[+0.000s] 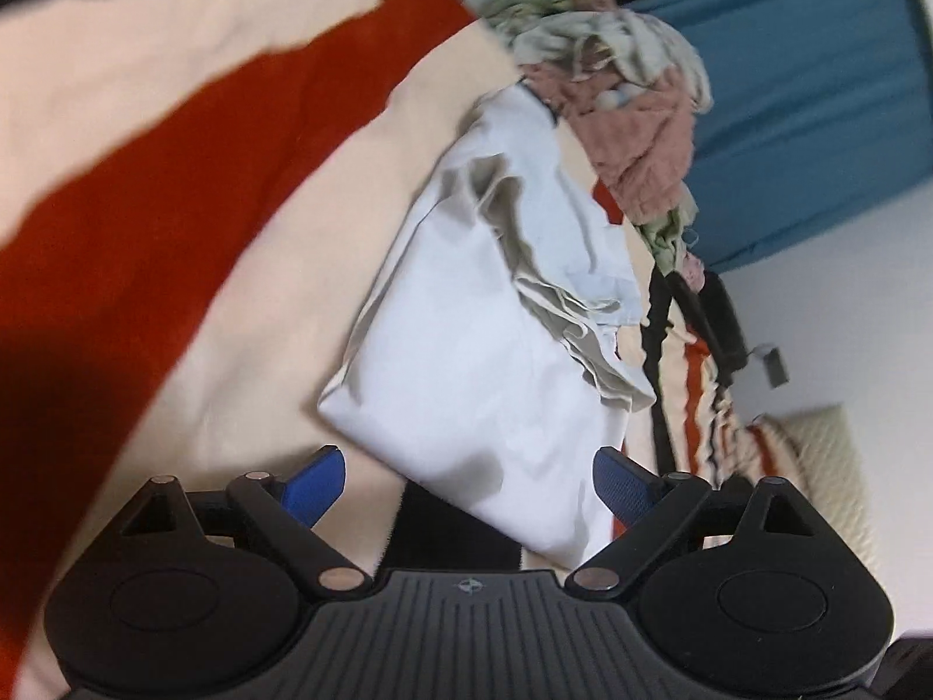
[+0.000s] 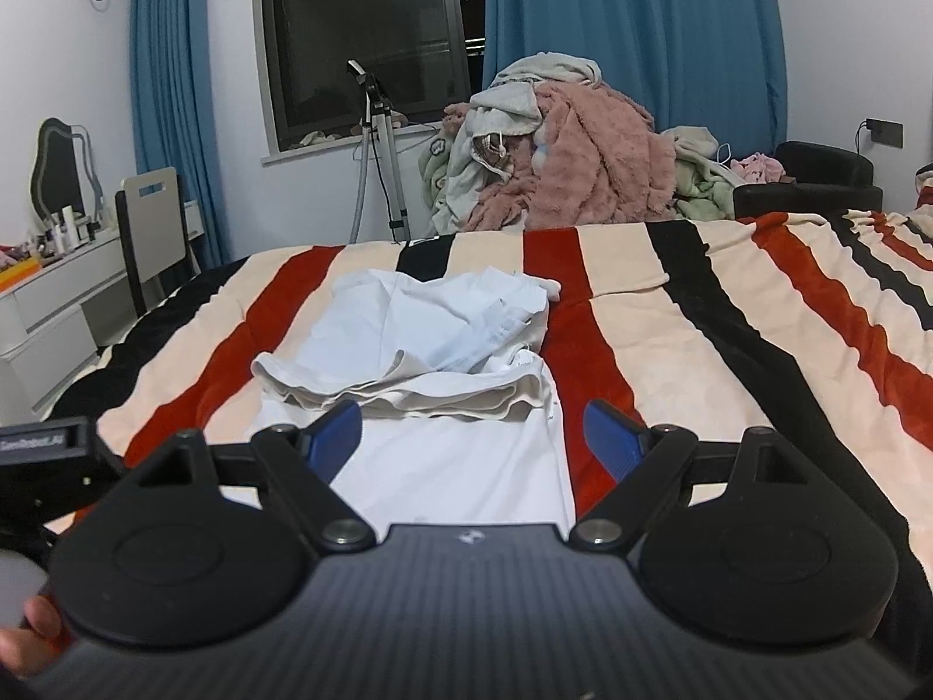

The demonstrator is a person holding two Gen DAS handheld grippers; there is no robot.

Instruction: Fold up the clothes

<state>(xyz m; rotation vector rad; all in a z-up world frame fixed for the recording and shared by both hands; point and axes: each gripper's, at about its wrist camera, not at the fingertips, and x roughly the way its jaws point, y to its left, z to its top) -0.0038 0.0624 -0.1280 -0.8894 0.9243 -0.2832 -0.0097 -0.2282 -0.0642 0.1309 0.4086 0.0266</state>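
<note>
On the striped blanket, half-folded white garment; nothing gripped

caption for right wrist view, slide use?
Right gripper, jaws open, over a half-folded white garment on a striped blanket.

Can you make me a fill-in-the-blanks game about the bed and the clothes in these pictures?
1. The white shirt lies on a blanket with red, black and ____ stripes.
2. Both the left gripper and right gripper are ____.
3. The curtains by the window are ____.
4. In the pile of clothes behind the bed, the fluffy one is ____.

Missing words: cream; open; blue; pink
</note>
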